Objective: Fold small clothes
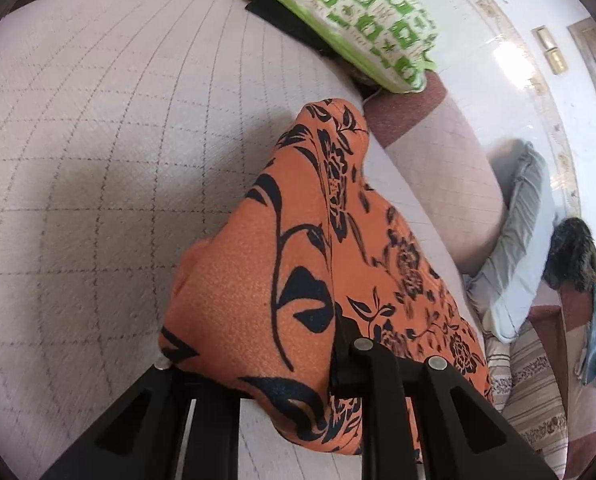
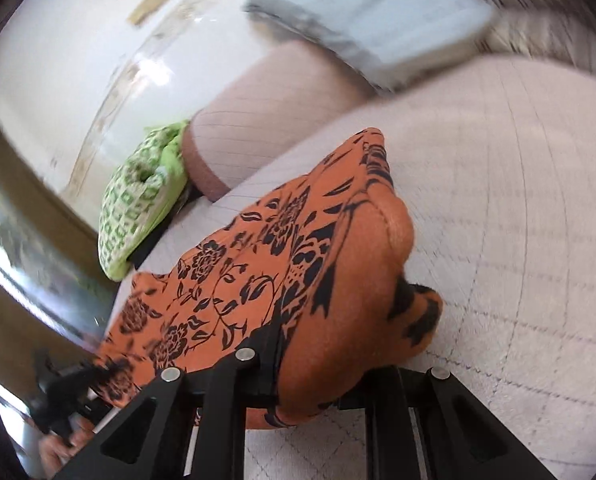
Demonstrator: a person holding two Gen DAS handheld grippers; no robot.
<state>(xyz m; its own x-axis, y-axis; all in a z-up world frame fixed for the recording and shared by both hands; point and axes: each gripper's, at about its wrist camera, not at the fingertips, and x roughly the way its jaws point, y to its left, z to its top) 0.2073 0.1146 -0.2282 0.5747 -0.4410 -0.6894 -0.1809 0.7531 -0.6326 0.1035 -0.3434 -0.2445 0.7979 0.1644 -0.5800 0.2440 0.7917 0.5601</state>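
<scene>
two grippers each pinch an edge of the orange floral garment [image 1: 298,264], which hangs bunched between them above the pale quilted bed cover [image 1: 97,160]; the left gripper [image 1: 257,364] has its jaws pressed together on a fold of the cloth near the bottom of its view; the right gripper [image 2: 310,368] likewise clamps the same fabric, which drapes over its fingers; a green patterned pillow [image 1: 358,12] and a grey folded cushion [image 1: 522,240] lie well apart at the bed's edge; the step in hand looks like lifting the piece to spread it before folding; next, i judge, the hands should draw apart to pull the cloth taut, then lay it flat on the cover without letting either edge slip.
</scene>
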